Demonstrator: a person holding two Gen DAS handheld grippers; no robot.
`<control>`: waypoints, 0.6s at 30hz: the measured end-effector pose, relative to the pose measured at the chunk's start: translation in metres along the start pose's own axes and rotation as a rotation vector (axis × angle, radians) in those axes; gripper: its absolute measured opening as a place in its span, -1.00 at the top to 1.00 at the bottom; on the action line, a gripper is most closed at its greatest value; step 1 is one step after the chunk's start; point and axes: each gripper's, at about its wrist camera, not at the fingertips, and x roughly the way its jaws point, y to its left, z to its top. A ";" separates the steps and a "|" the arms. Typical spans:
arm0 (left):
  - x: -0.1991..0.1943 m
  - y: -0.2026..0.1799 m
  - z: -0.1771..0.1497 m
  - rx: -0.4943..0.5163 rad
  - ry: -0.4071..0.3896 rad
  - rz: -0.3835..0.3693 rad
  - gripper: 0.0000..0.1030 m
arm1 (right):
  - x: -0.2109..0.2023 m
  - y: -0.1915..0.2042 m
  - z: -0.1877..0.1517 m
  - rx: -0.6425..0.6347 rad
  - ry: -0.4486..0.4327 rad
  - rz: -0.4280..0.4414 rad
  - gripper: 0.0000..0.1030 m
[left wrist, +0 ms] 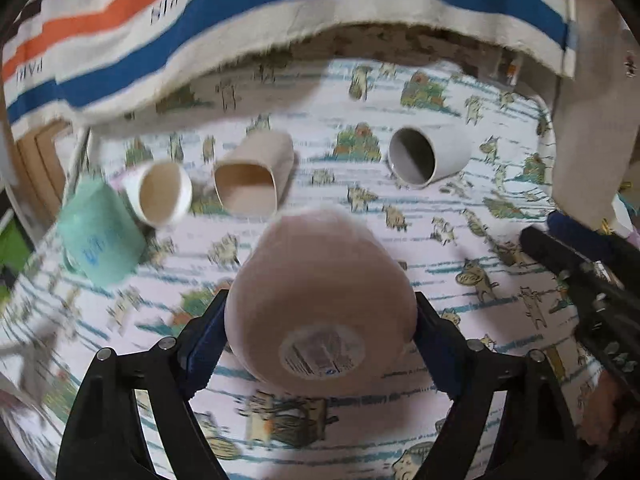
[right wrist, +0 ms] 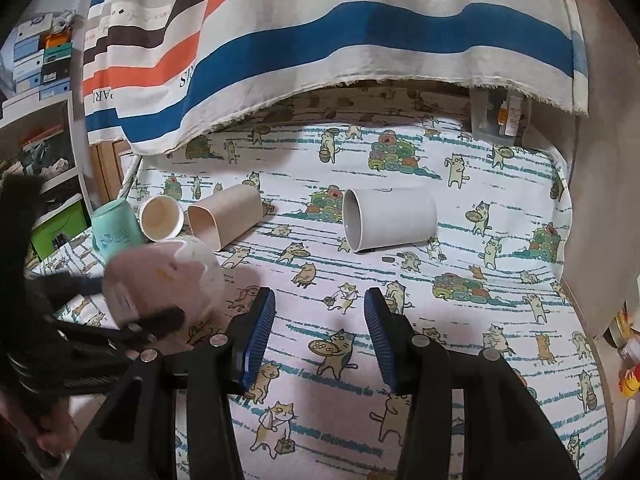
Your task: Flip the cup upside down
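**Pink cup clamped in the left hand-held gripper, base toward the camera**

Pink cup (left wrist: 320, 304) sits between the two blue pads of the left hand-held gripper (left wrist: 320, 320), which presses on its sides. In the left wrist view its flat base, with a round printed sticker, faces the camera and its body points away, toward the other cups. It looks blurred in both views. From the right wrist view the same cup (right wrist: 160, 280) shows at the left, tilted, its rim end pointing toward the row of cups; whether it touches the cloth I cannot tell.

Going left to right across the tabletop, which is covered by a cat-print cloth (right wrist: 460, 360): a mint green mug (left wrist: 100, 236) stands mouth down at the far left edge. Just beside it a small white cup (left wrist: 162, 194) lies on its side, open mouth toward the camera. Next, touching or nearly touching it, a beige cup with a squarish mouth (left wrist: 254, 178) also lies on its side. Well apart to the right, a white mug (left wrist: 428, 156) lies on its side, its grey inside showing.

The right hand-held gripper (right wrist: 320, 334) hovers over the cloth near the front edge, its fingers apart with nothing between them. In the left wrist view it shows only as a dark arm at the right edge.

A striped curtain (right wrist: 320, 40) in orange, blue, brown and cream, printed with the word PARIS, hangs behind the tabletop. Shelves with boxes (right wrist: 36, 64) stand at the far left.
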 end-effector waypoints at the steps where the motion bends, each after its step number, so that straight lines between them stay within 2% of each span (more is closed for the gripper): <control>1: -0.003 0.002 0.005 0.003 0.003 -0.014 -0.63 | 0.000 0.001 0.000 -0.003 0.000 0.000 0.06; 8: 0.011 0.012 0.029 0.020 0.057 -0.063 -0.62 | -0.001 0.004 0.004 0.012 -0.002 0.010 0.06; 10: 0.012 0.014 0.033 0.014 0.051 -0.082 -0.62 | -0.002 0.004 0.004 0.003 -0.005 0.004 0.06; 18: 0.017 0.011 0.049 0.031 0.007 -0.082 -0.62 | -0.003 0.002 0.006 0.006 -0.008 -0.008 0.06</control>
